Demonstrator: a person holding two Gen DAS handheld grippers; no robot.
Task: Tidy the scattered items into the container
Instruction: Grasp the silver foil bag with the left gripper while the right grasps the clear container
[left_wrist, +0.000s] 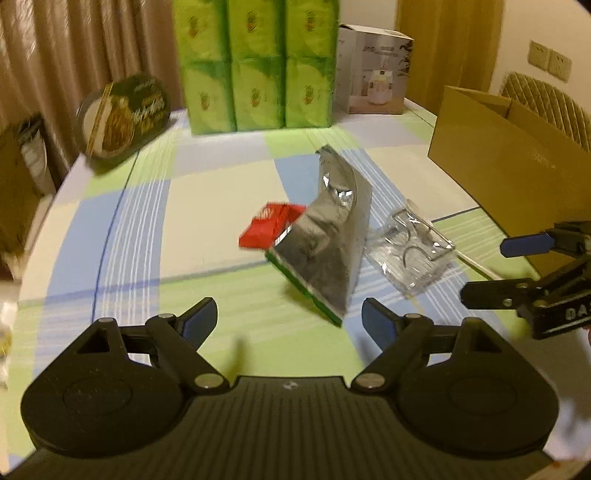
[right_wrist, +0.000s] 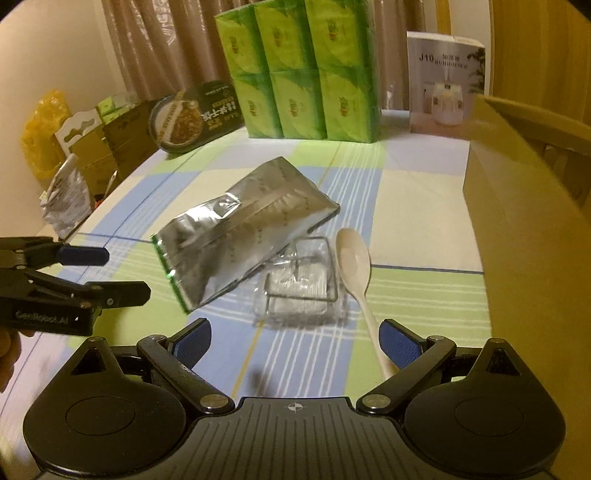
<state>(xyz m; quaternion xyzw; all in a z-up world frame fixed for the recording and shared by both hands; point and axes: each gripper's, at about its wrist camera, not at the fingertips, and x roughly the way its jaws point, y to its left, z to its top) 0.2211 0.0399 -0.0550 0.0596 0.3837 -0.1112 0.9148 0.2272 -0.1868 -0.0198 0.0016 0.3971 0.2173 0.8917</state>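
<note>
While both my left tongs (left_wrist: 289, 317) and right tongs (right_wrist: 294, 339) hang spread wide and empty, a creased silver foil pouch (right_wrist: 240, 230) with green edging lies mid-counter (right_wrist: 413, 206). It leans on a clear plastic tray (right_wrist: 301, 286), beside a white spoon (right_wrist: 356, 266); a cardboard box (right_wrist: 524, 229) stands right.

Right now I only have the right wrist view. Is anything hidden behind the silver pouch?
Observer: Yes. A red packet lies behind the silver pouch, on its far side from you.
Operator: Can you see whether the cardboard box is open on top?
Observer: The left wrist view shows the cardboard box open, with its inner walls visible. I cannot see what is inside.
Operator: And the left gripper, is it holding anything?
Observer: No. The left gripper is open and empty, with the pouch just ahead of it.
</note>
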